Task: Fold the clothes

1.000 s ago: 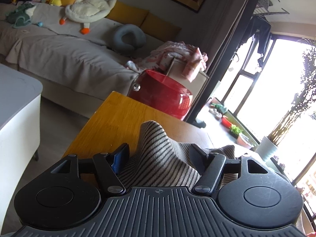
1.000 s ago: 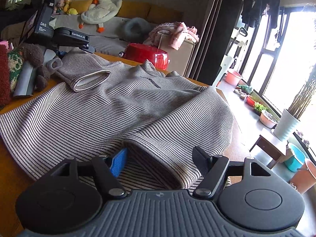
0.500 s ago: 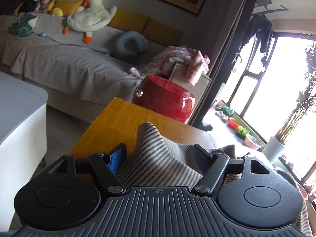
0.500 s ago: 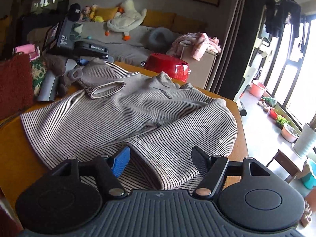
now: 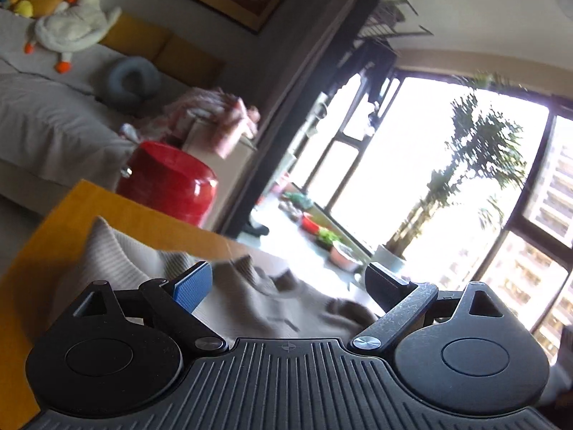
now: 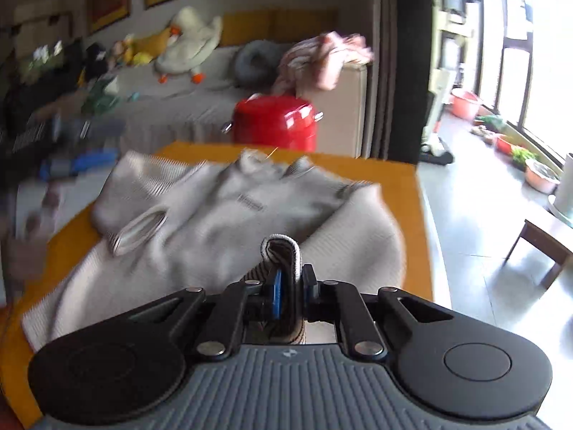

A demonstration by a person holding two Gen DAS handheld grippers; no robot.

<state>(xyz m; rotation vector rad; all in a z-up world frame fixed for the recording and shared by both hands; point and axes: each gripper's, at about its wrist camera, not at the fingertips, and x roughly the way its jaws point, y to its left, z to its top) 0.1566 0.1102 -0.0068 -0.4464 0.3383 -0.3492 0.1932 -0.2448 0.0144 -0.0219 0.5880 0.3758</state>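
The orange-yellow wooden surface (image 6: 401,179) carries the striped sweater (image 6: 215,211), which is spread over most of it with its collar toward the far edge and a small label below the neckline. One sleeve is folded in across the chest, its open cuff (image 6: 139,229) lying on the left part of the body (the stripes are smeared by motion blur, so finer detail cannot be read). Behind the surface stand a grey sofa (image 6: 200,107), a shiny red stool (image 6: 274,122) and, on the sofa, a white plush duck (image 6: 189,46) and a heap of pink cloth (image 6: 322,57).

In the right wrist view the right claw (image 6: 289,286) is drawn in narrow, clamped on the other sleeve's cuff: a loop of striped ribbing stands upright between the blue pad and the black finger, just above the near right part of the sweater.

In the left wrist view the left claw (image 5: 290,279) is spread wide with nothing between its blue pad (image 5: 191,286) and the opposite black finger (image 5: 388,285). The sweater (image 5: 229,308) lies below and ahead of it, rumpled on the surface (image 5: 118,215), and I cannot tell whether the fingers touch the cloth. The red stool (image 5: 168,182) sits beyond the far edge, with bright windows and a potted plant (image 5: 390,254) to the right.
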